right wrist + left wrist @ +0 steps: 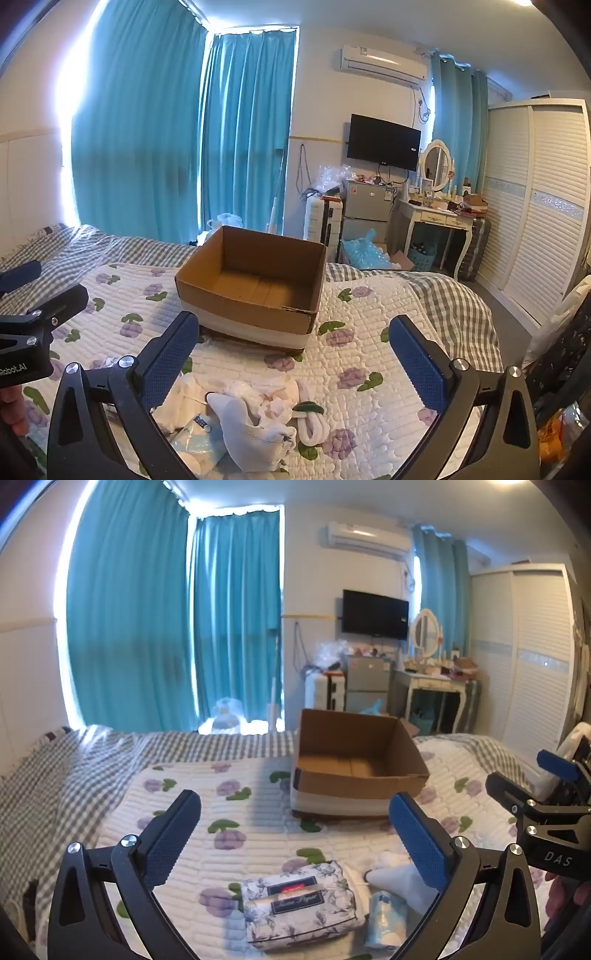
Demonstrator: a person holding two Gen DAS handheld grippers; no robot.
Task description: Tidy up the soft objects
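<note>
Both grippers hang over the quilt (258, 805) with jaws spread wide and nothing between them. The left gripper (295, 834) sits low in its frame above a floral tissue pack (299, 904) and a pale blue packet (386, 919). The right gripper (295, 354) hovers over white socks (255, 424) at the bottom centre. The empty box (255, 284) stands mid-frame beyond them.

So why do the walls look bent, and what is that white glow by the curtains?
Both views are fisheye, so the wardrobe and the room's edges bow. In both, daylight blows out white beside the teal curtains. The left wrist view is softer: the television looks hazier than in the right.
</note>
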